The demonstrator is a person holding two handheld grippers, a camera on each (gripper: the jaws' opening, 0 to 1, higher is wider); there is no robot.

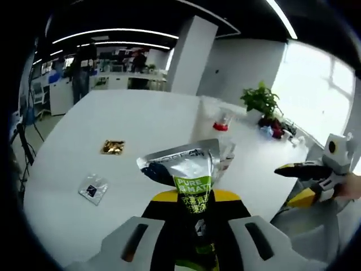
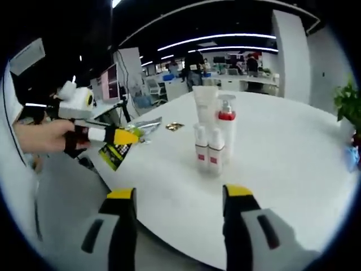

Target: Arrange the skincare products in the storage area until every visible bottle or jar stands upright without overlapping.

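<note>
My left gripper (image 1: 194,199) is shut on a silver sachet (image 1: 186,164) with a green label, held above the white table (image 1: 141,118). In the right gripper view that left gripper (image 2: 115,136) comes in from the left in a person's hand, the sachet (image 2: 119,150) hanging at the table's edge. My right gripper (image 2: 179,195) is open and empty, short of the table edge. Ahead of it stand two small white bottles (image 2: 207,148), a pump bottle with a red collar (image 2: 227,125) and a white tube (image 2: 204,103), all upright and close together. The right gripper (image 1: 302,170) also shows in the left gripper view.
A small gold packet (image 1: 113,147) and a dark flat sachet (image 1: 93,188) lie on the table. A potted plant (image 1: 260,101) stands at the far edge near the window. People stand by desks in the background. A tripod (image 2: 123,107) stands beyond the table.
</note>
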